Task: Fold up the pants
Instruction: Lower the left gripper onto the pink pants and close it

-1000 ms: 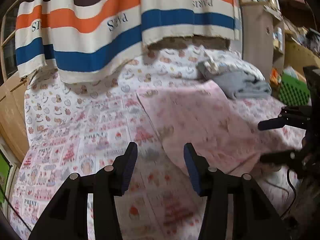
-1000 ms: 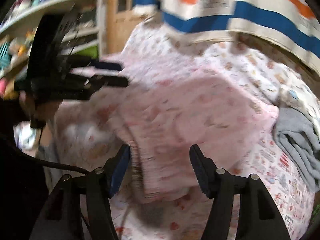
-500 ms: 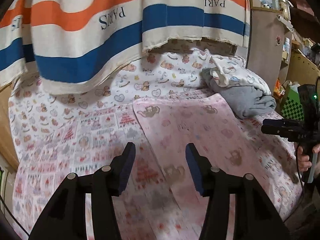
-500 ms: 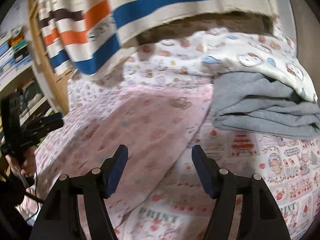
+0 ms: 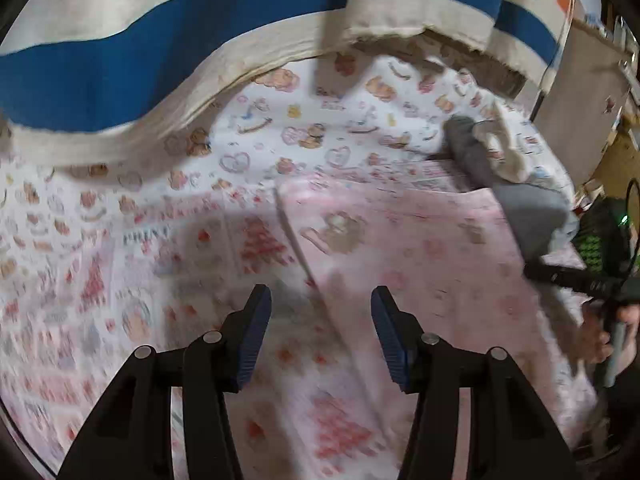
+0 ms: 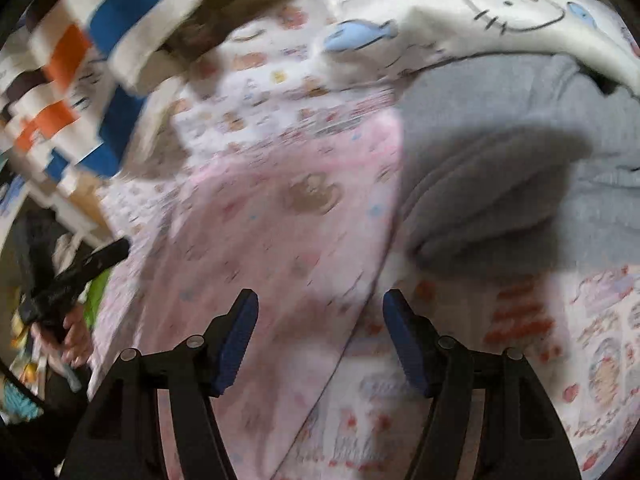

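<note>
Pink printed pants (image 5: 420, 248), spread flat on the patterned bedsheet (image 5: 120, 264); left wrist view: left gripper (image 5: 320, 328) released, empty, above the pants' left edge. Right wrist view: right gripper (image 6: 320, 336) released, empty, above the pants' (image 6: 272, 240) right edge; grey folded garment (image 6: 500, 184) just beside.

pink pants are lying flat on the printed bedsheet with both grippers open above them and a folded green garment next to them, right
Not quite: the folded garment beside the pink pants is grey, not green, as the right wrist view shows. The rest holds: the pants lie flat on the printed bedsheet, and the left gripper and right gripper are both open above them, holding nothing.
</note>
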